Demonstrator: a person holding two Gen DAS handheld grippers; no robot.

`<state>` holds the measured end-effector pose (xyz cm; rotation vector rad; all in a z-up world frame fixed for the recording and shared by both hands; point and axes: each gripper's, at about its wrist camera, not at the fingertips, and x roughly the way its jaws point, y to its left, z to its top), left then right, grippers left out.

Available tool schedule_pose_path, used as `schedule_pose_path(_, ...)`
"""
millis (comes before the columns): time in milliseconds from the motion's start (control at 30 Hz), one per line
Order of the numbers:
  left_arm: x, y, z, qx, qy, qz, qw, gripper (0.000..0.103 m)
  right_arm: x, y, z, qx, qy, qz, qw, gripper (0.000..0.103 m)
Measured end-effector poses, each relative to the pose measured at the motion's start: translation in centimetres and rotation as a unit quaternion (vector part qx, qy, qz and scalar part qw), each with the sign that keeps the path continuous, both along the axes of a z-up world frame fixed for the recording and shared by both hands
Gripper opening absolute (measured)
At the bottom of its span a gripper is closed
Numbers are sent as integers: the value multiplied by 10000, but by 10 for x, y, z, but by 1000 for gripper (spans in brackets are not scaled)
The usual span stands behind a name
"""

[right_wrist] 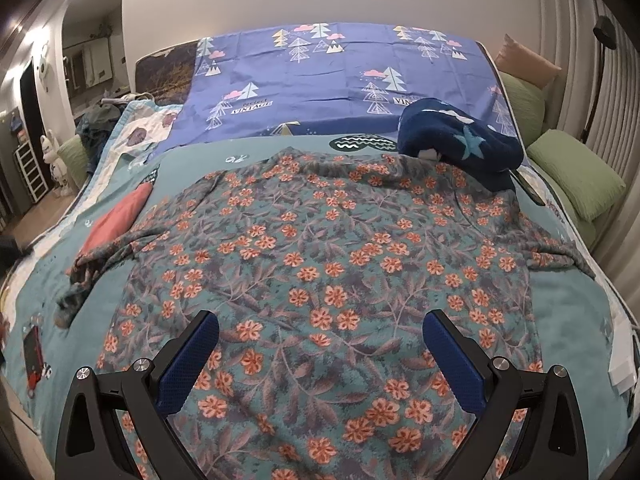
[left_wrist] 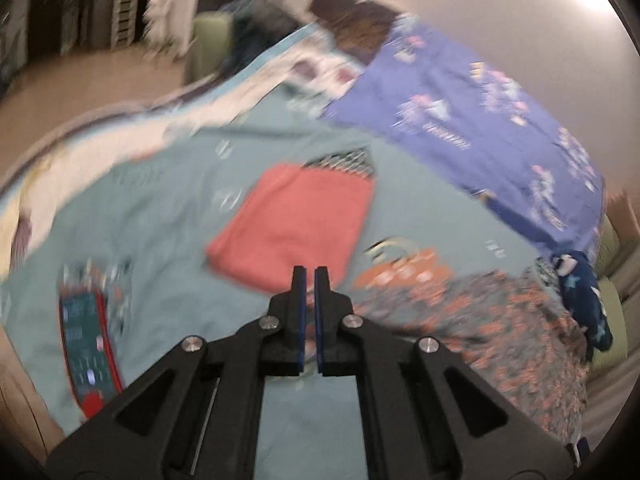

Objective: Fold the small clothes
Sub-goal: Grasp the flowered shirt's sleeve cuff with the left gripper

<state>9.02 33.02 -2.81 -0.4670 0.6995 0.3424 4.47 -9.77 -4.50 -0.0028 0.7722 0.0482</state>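
Note:
A floral long-sleeved top (right_wrist: 320,248), grey-teal with orange flowers, lies spread flat on the bed, sleeves out to both sides. It also shows at the right of the blurred left wrist view (left_wrist: 500,320). A folded coral-pink garment (left_wrist: 296,220) lies to its left, also seen in the right wrist view (right_wrist: 116,216). My right gripper (right_wrist: 320,328) is open, hovering over the top's near hem. My left gripper (left_wrist: 310,276) is shut and empty, held above the bed just before the pink garment.
The bed has a teal cover (right_wrist: 568,312) and a purple tree-print sheet (right_wrist: 340,80) at the head. A dark blue star blanket (right_wrist: 460,140) lies bunched at the top's far right. Green pillows (right_wrist: 576,172) line the right edge. The floor (left_wrist: 80,80) lies left.

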Motion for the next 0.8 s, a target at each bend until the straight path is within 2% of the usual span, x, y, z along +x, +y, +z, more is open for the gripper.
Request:
schedule_pose_path(67,4,-8,11,41,34,-249,9997,8,0,-1,0,58,16,18,10000,103)
schedule_pose_path(133,-1,-5,3,-185,201,-323,9991,40,-2,-3,0,76,5,51,10000,103)
schedule_pose_path(167,-6,0,-5,-384,288,-289,9984,70,-3,-4,-1,55,-9,62,10000,103)
schedule_pose_path(200,-11,5,-17,-620,327,-196,9973,80,-3,-5,-2,37,-10,60,10000,103)
schedule_pose_path(267,-20,18,-46,-1077,494,74,9929,80,-1,-7,-4,29,41,39,10000,103)
schedule_pose_path(300,-23,25,-62,-1341,678,207,9884,80,0,-8,-5,60,94,39,9999,103)
schedule_pose_path(333,-24,36,-84,-1798,836,382,9794,80,1,-9,-6,87,131,47,9999,103)
schedule_pose_path(367,-27,45,-105,-2332,929,534,9665,75,1,-9,-7,121,168,64,9998,103)
schedule_pose_path(400,-28,51,-122,-2786,995,639,9531,63,1,-9,-7,142,177,85,9997,103)
schedule_pose_path(433,-29,56,-139,-3264,1026,727,9368,58,0,-8,-7,135,157,107,9997,103)
schedule_pose_path(467,-29,59,-152,-3627,1026,784,9229,52,-2,-7,-6,113,129,114,9998,103)
schedule_pose_path(500,-28,62,-166,-3980,1020,876,9075,51,-3,-7,-6,85,99,116,9998,103)
schedule_pose_path(533,-27,63,-174,-4141,1002,978,8994,51,-4,-6,-6,52,74,110,9999,103)
schedule_pose_path(600,-23,66,-182,-4222,919,1196,8939,51,-4,-6,-6,34,73,90,9999,103)
schedule_pose_path(667,-19,68,-182,-4206,846,1346,8932,51,-3,-7,-7,46,110,71,9999,103)
schedule_pose_path(733,-15,71,-182,-4110,788,1486,8960,51,-2,-8,-8,40,130,60,9999,103)
schedule_pose_path(767,-13,72,-181,-4065,770,1512,8978,38,-2,-8,-8,32,132,57,9999,103)
schedule_pose_path(800,-8,73,-181,-4018,760,1506,9000,17,-2,-8,-9,30,137,57,9999,103)
